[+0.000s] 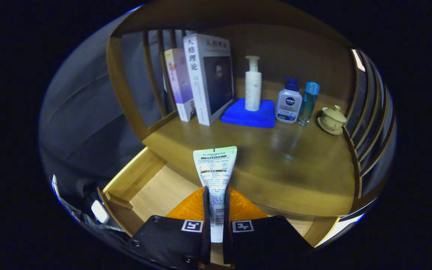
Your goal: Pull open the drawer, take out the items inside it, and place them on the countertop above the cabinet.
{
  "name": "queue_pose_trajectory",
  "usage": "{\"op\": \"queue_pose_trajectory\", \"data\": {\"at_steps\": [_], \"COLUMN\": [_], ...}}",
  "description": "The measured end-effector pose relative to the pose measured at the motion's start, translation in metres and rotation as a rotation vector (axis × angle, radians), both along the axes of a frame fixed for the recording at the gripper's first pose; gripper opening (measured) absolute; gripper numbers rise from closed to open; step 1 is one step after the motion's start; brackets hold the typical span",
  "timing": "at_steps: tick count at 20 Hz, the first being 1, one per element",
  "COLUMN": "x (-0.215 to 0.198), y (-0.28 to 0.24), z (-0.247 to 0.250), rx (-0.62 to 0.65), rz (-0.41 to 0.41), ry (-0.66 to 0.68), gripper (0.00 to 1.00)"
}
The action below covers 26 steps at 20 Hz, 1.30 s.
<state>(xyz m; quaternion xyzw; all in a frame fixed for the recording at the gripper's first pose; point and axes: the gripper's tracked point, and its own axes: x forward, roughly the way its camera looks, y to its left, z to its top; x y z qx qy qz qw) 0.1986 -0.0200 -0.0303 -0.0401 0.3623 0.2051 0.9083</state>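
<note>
From the gripper view, I am seeing my tool (216,210) pinching a white squeeze tube with a pale green crimped end (215,176); both fingers (205,210) are pressing on its lower body, and the tube is standing up between them with its flat end pointing away from me. The tube is hanging over the front edge of the glossy brown wooden worktop (276,165), above the open light-wood drawer (152,191). Just behind the fingers, an orange crinkled plastic packet (244,208) is lying in the drawer (I cannot tell what it holds).

Farther back on the worktop, things are standing in a row near the rear wall. Two upright books, a white one with a portrait cover (210,78) and a purple-and-white one (178,84) just beside it, are leaning slightly by the slatted wooden side rail. Next, a tall white pump bottle (253,86) is standing on a folded blue cloth (249,116). Beside the cloth, a squat white bottle with a dark blue pump (288,103) is nearly touching a slim clear bottle of blue liquid with a blue cap (308,103). A small cream lidded cup on a saucer (332,120) is sitting apart, near the other slatted rail.
</note>
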Motion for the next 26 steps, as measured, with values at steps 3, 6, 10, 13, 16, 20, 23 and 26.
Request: {"op": "queue_pose_trajectory", "data": {"at_steps": [3, 6, 10, 13, 16, 20, 23, 26], "x": [0.021, 0.042, 0.072, 0.078, 0.08, 0.092, 0.094, 0.08], "y": [-0.005, -0.006, -0.014, -0.003, 0.0, 0.0, 0.0, -0.005], "z": [0.006, 0.01, 0.007, -0.004, -0.01, -0.01, 0.004, 0.035], "rx": [0.003, 0.04, 0.125, 0.212, 0.211, 0.182, 0.155, 0.062], "rz": [-0.056, -0.117, -0.245, -0.273, -0.263, -0.273, -0.271, -0.252], "ry": [-0.012, -0.006, 0.02, 0.09, 0.105, 0.05, -0.042, -0.192], "gripper": [0.14, 0.14, 0.14, 0.16, 0.17, 0.25, 0.4, 0.98]}}
